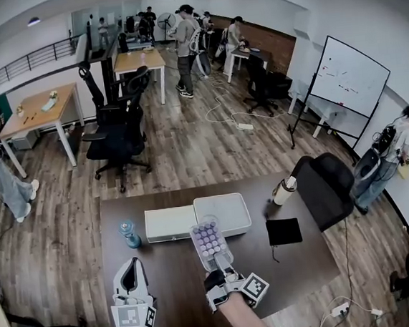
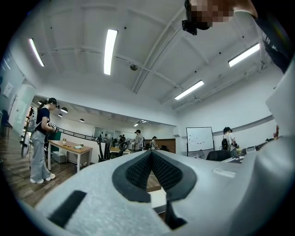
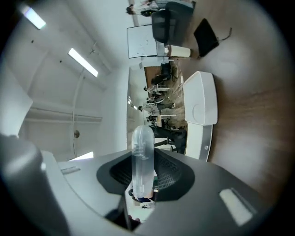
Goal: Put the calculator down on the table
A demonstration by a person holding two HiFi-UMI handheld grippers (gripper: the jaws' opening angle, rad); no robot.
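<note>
Over the near table (image 1: pixel 173 284), the right gripper (image 1: pixel 216 267) clamps the calculator (image 1: pixel 208 244) between its 2 jaws; left of it, the left gripper (image 1: pixel 133 268) has its jaws together, empty.

Left gripper (image 2: pixel 151 154): jaws together, dark pads (image 2: pixel 138 175) meeting at the tips, nothing btwn them. Far left, a person (image 2: pixel 40 138) stands just beside a wooden table (image 2: pixel 71 148). Far right, a whiteboard (image 2: pixel 199 141) w/ a 2nd person (image 2: pixel 227 139) just right of it. Strip lights (image 2: pixel 109 50) on the ceiling. More ppl far centre, too small to detail.
</note>
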